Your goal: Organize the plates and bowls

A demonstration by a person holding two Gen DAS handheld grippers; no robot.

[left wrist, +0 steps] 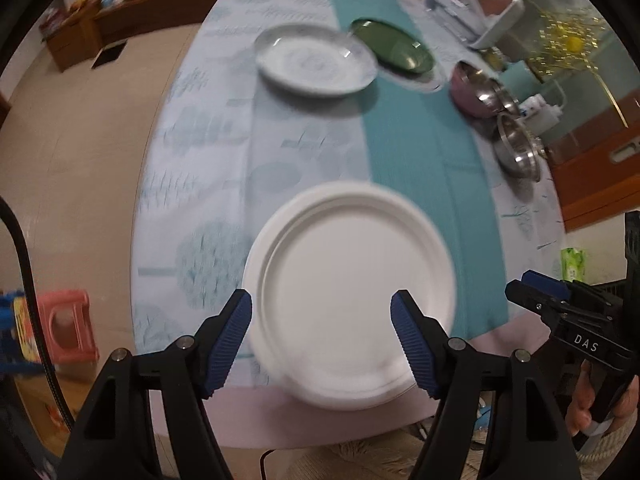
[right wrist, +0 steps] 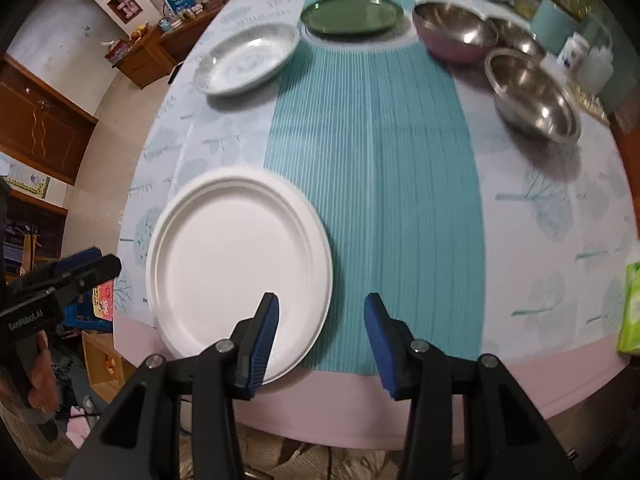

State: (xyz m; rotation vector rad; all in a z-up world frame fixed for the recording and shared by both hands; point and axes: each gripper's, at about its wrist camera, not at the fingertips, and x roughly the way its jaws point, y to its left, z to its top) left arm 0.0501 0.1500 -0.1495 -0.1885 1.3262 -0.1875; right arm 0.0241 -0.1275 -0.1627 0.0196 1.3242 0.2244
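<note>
A white paper plate point(left wrist: 352, 292) point(right wrist: 240, 268) lies at the near edge of the table. My left gripper point(left wrist: 322, 340) is open, its fingers either side of the plate's near rim, above it. My right gripper point(right wrist: 322, 340) is open and empty over the teal runner, just right of the plate. A pale patterned plate point(left wrist: 316, 60) point(right wrist: 250, 58) and a dark green plate point(left wrist: 392, 44) point(right wrist: 352, 14) lie far back. A pink-sided steel bowl point(left wrist: 476, 90) point(right wrist: 454, 32) and two more steel bowls point(left wrist: 518, 150) point(right wrist: 532, 94) stand at the right.
The round table point(right wrist: 400, 400) carries a pale cloth and a teal runner point(right wrist: 380, 160). A green tissue pack point(right wrist: 630, 312) lies at the right edge. A covered dish rack point(left wrist: 472, 0) stands at the back. A pink stool point(left wrist: 68, 326) is on the floor left.
</note>
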